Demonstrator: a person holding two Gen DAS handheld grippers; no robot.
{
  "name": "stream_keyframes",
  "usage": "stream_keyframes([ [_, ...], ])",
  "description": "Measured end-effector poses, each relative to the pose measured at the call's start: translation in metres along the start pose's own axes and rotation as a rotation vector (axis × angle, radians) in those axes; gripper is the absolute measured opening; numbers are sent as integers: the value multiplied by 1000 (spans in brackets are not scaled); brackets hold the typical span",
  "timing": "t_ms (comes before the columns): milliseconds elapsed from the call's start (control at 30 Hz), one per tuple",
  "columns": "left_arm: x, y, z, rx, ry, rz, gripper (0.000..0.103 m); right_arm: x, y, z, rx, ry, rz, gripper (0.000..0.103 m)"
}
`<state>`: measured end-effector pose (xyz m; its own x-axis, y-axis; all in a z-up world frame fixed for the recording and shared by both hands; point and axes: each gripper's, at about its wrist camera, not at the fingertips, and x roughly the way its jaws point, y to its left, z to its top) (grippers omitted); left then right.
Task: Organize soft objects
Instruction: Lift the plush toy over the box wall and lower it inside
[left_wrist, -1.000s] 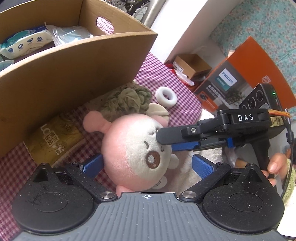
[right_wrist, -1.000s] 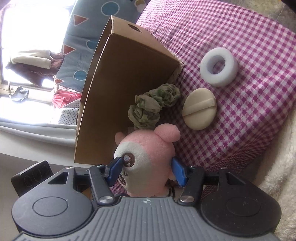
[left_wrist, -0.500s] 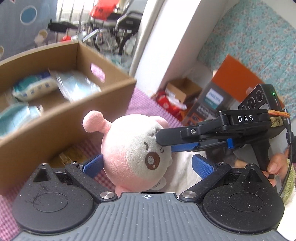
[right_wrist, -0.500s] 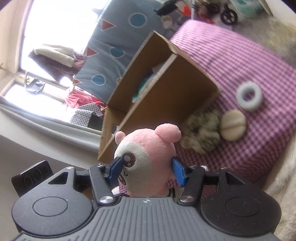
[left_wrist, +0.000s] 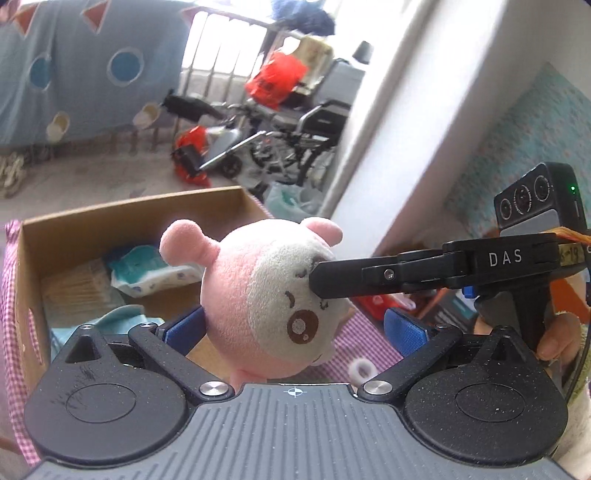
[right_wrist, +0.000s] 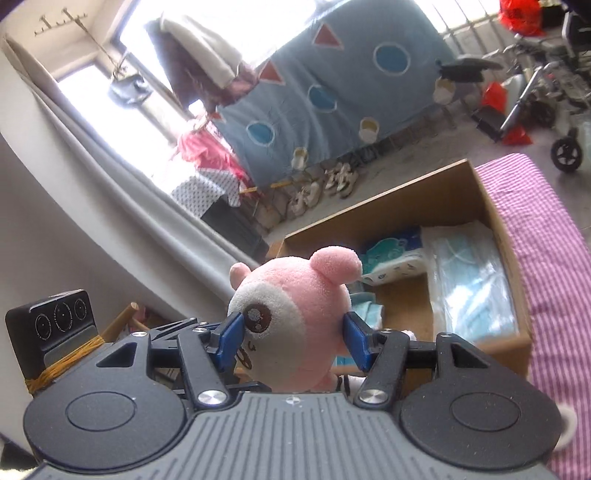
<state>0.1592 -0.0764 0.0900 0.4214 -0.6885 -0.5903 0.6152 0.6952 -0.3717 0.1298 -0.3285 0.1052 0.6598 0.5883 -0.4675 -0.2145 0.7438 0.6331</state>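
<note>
The right gripper (right_wrist: 293, 338) has its jaws clamped on the pink plush toy (right_wrist: 291, 314), one blue pad pressed on the face by the brown eye, the other on the pink back of the head. The toy hangs in the air above the open cardboard box (right_wrist: 399, 199), which sits on the purple checked cloth (right_wrist: 546, 258). In the box, at 2 o'clock from the toy, lie a clear pack of blue face masks (right_wrist: 476, 280) and a tissue pack (right_wrist: 391, 258).

In the left wrist view the left gripper (left_wrist: 295, 328) has its jaws wide. Its left pad lies close against the plush toy (left_wrist: 266, 295), perhaps touching; the right pad is apart. The right gripper (left_wrist: 436, 275) reaches in from 3 o'clock. A white ring (left_wrist: 362, 369) lies on the cloth at 5 o'clock from the toy.
</note>
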Motion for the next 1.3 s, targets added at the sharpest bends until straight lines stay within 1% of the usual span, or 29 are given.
stream_keyframes([
  [33, 7, 10, 6, -36, 14, -2, 102, 14, -2, 13, -1, 34, 5, 62],
  [133, 36, 37, 22, -127, 54, 27, 100, 51, -14, 48, 12, 126, -3, 62],
  [267, 81, 74, 35, -241, 141, 69, 101, 105, -38, 80, 24, 237, -33, 62],
  [400, 123, 103, 37, -335, 243, 62, 100, 155, -64, 96, 35, 332, -83, 63],
  [567, 154, 120, 31, -399, 309, 72, 100, 205, -89, 108, 12, 439, -115, 62],
  [700, 173, 128, 25, -435, 365, 98, 99, 232, -104, 110, -21, 490, -130, 63],
  [833, 180, 129, 19, -439, 395, 108, 99, 240, -103, 105, -97, 491, -120, 63],
  [933, 178, 130, 17, -431, 401, 130, 99, 238, -103, 99, -110, 495, -123, 64],
  [1000, 169, 129, 17, -423, 388, 125, 99, 236, -104, 97, -110, 498, -124, 64],
  [1067, 160, 127, 19, -408, 370, 127, 99, 235, -105, 97, -116, 494, -145, 64],
  [1200, 142, 127, 19, -394, 338, 128, 99, 232, -109, 101, -104, 466, -163, 63],
  [1300, 116, 126, 16, -380, 298, 125, 99, 228, -107, 106, -99, 438, -192, 62],
])
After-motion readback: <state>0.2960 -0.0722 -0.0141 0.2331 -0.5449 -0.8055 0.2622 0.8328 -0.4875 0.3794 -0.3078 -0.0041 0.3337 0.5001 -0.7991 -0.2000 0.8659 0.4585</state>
